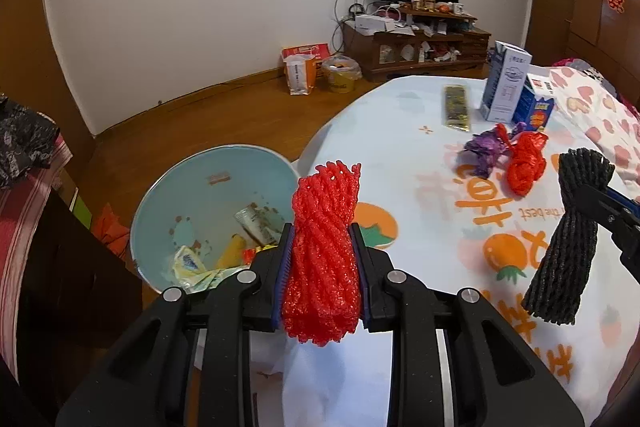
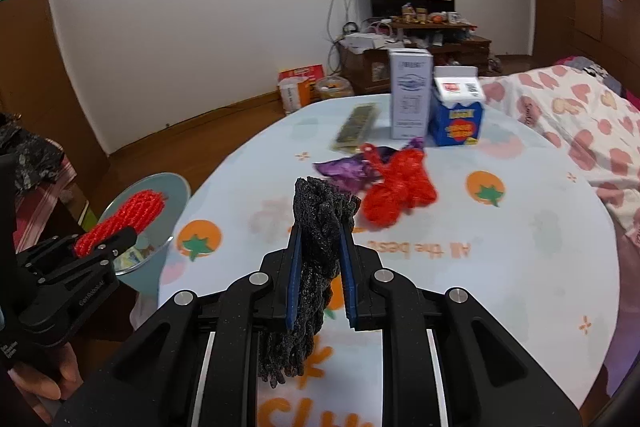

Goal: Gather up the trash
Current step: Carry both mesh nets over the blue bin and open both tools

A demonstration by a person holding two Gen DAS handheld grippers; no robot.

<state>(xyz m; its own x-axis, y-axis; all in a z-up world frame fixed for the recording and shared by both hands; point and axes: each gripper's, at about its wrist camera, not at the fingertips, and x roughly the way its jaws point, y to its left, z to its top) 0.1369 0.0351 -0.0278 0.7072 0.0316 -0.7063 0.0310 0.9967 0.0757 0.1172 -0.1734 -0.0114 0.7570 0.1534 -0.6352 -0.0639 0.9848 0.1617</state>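
My left gripper (image 1: pixel 322 239) is shut on a red foam net (image 1: pixel 324 251) and holds it at the table's left edge, just right of a light blue bin (image 1: pixel 176 195) with wrappers inside. My right gripper (image 2: pixel 320 251) is shut on a black foam net (image 2: pixel 316 267) above the table. The black foam net also shows in the left wrist view (image 1: pixel 568 239), and the red foam net in the right wrist view (image 2: pixel 128 219), over the bin (image 2: pixel 168 187). A crumpled red bag (image 2: pixel 396 191), a purple wrapper (image 2: pixel 348 169) and a flat dark packet (image 2: pixel 356 127) lie on the table.
A round table with a fruit-print cloth (image 2: pixel 520 227) holds a white carton (image 2: pixel 412 95) and a blue carton (image 2: pixel 456 111) at its far side. A heart-print cloth (image 2: pixel 580 119) lies at the right. A cluttered wooden cabinet (image 1: pixel 416 43) stands by the far wall.
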